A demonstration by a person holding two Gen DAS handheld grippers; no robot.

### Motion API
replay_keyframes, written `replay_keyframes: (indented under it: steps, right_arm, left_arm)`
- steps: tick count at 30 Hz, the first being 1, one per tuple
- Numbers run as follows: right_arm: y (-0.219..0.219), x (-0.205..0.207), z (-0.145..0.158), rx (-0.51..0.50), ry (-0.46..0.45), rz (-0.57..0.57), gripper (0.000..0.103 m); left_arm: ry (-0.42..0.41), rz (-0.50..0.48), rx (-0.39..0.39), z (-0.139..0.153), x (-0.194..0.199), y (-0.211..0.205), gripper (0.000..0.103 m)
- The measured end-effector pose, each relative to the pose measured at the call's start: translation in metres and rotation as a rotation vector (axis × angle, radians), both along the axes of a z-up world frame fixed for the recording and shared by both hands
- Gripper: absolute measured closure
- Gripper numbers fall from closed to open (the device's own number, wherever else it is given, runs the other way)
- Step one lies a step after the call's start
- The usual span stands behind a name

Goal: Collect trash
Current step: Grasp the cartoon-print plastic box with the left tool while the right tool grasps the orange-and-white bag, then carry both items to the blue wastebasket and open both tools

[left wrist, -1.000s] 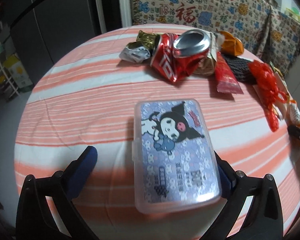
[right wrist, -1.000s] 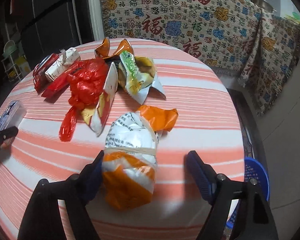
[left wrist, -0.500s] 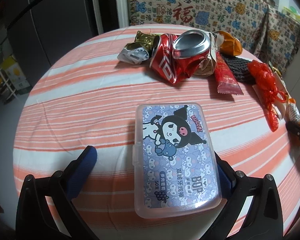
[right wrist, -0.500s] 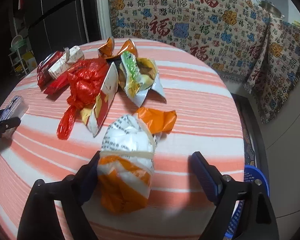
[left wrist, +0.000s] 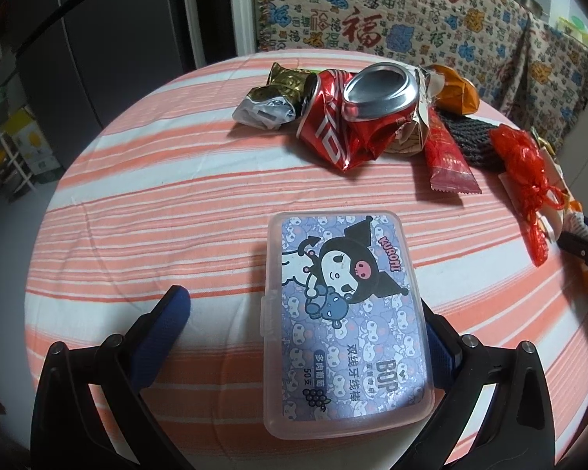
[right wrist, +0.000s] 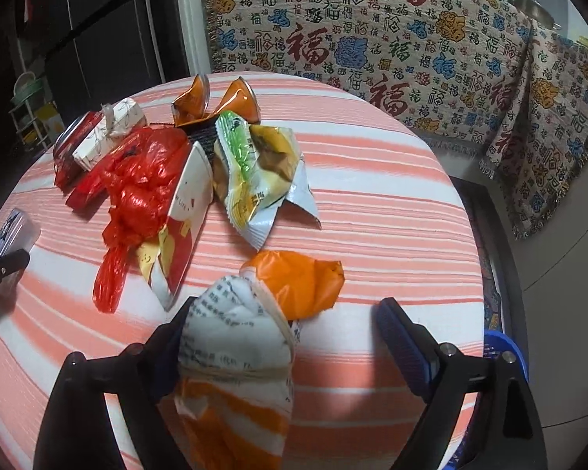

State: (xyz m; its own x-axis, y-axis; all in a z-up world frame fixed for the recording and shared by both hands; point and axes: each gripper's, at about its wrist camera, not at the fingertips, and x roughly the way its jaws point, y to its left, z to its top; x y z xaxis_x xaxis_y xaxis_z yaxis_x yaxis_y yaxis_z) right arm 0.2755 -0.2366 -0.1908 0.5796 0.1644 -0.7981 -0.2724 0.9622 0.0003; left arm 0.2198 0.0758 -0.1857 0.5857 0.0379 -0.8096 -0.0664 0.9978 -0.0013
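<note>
My left gripper (left wrist: pixel 305 313) is open around a clear plastic floss-pick box (left wrist: pixel 345 313) with a cartoon label, lying flat on the striped table (left wrist: pixel 156 203). The box rests against the right finger; the left finger stands clear of it. My right gripper (right wrist: pixel 288 309) is open too, with a crumpled orange-and-white packet (right wrist: pixel 235 360) between its fingers. The packet leans on the left finger, and a wide gap separates it from the right one. A crushed red can (left wrist: pixel 356 117), a red plastic bag (right wrist: pixel 141 184) and a green-yellow snack wrapper (right wrist: pixel 262 172) lie farther back.
More litter lies among the pile: a gold-and-silver wrapper (left wrist: pixel 270 98), a red sachet (left wrist: pixel 449 160), an orange wrapper (right wrist: pixel 211 98) and a small white box (right wrist: pixel 109 133). A blue basket (right wrist: pixel 501 352) stands on the floor beyond the table's right edge. A patterned cloth (right wrist: pixel 372 39) hangs behind.
The right gripper's jaws have spread a little wider around the orange-and-white packet, its right finger drawing away. The left gripper and the box have stayed put.
</note>
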Motion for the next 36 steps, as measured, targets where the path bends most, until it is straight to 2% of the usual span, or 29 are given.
replay_keyframes:
  steps: [4,6,7,8,9,10,14,19,23,26,31,36]
  right_arm:
    - [-0.004,-0.01,0.009,0.024,0.008,0.016,0.013]
    - [-0.004,-0.015,0.018,0.027,0.006,0.025,0.015]
    - [-0.004,-0.017,0.02,0.024,0.012,0.026,0.026]
    - [-0.004,-0.018,0.021,0.024,0.027,0.027,0.051]
    - [-0.004,-0.018,0.021,0.034,0.057,0.032,0.056]
    - [-0.005,-0.016,0.02,0.04,0.086,0.031,0.057]
    - [-0.013,-0.024,0.035,0.088,0.066,0.016,0.057]
    - [-0.026,-0.042,0.061,0.132,-0.018,0.017,0.057]
    - [-0.052,-0.047,0.075,0.145,-0.051,-0.03,0.057]
    - [-0.088,-0.047,0.082,0.147,-0.062,-0.092,0.057]
    - [-0.153,-0.048,0.081,0.115,-0.056,-0.205,0.057]
    - [-0.218,-0.048,0.068,0.088,-0.024,-0.341,0.057]
  left_arm:
    - [-0.029,-0.013,-0.039,0.007,-0.008,0.003,0.001]
    - [-0.04,-0.029,-0.02,0.01,-0.012,0.001,0.002]
    - [-0.044,-0.04,-0.002,0.012,-0.014,-0.001,0.005]
    - [-0.044,-0.053,0.007,0.013,-0.016,-0.003,0.009]
    - [-0.043,-0.071,0.005,0.014,-0.017,-0.006,0.019]
    - [-0.044,-0.089,-0.005,0.014,-0.018,-0.008,0.038]
    - [-0.066,-0.09,0.007,0.02,-0.023,-0.012,0.039]
    - [-0.116,-0.088,-0.097,0.04,-0.036,-0.013,0.04]
    - [-0.145,-0.152,-0.115,0.059,-0.041,-0.044,0.04]
    - [-0.158,-0.228,-0.163,0.076,-0.041,-0.083,0.04]
    - [-0.15,-0.401,-0.229,0.099,-0.031,-0.173,0.039]
    - [-0.112,-0.546,-0.292,0.104,-0.008,-0.275,0.039]
